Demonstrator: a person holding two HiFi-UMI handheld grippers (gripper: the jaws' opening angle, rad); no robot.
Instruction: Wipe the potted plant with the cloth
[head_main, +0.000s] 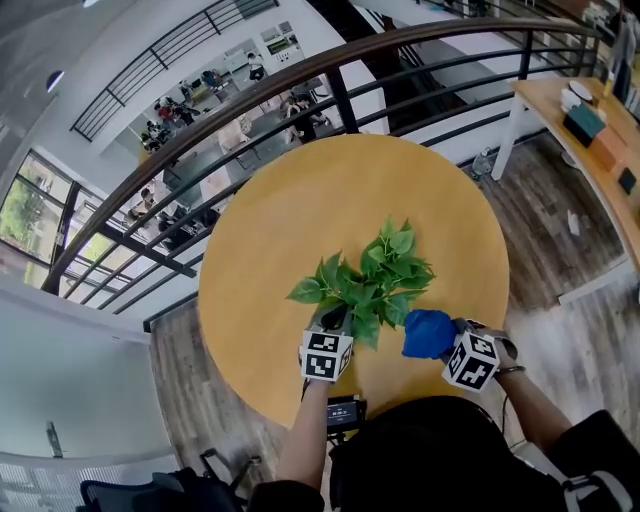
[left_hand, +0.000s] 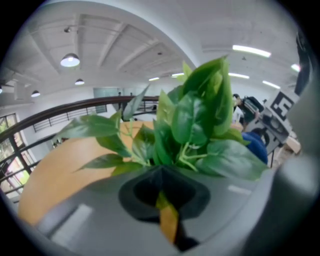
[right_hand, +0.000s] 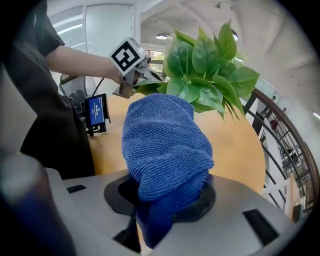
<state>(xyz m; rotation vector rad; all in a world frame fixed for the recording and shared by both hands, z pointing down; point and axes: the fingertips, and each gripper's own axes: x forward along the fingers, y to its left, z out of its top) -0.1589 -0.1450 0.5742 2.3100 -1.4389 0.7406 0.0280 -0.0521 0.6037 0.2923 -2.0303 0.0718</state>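
Bright, even indoor light; a lamp (left_hand: 70, 60) glows at ten o'clock in the left gripper view. Fisheye bending, dark corners in both gripper views, blurred near foreground.

A round wooden table (head_main: 330, 200) stands beside a dark curved railing (head_main: 250, 95).

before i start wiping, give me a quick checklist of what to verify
1. Cloth gripped by right gripper: ok, jaws closed on the bunched cloth.
2. Left gripper holding the plant: ok, jaws shut on a yellowish leaf.
3. Cloth touching the plant: cannot tell, it sits close beside it.
4. Pot upright: cannot tell, the plant hides it.
5. Plant away from the table edge: ok.
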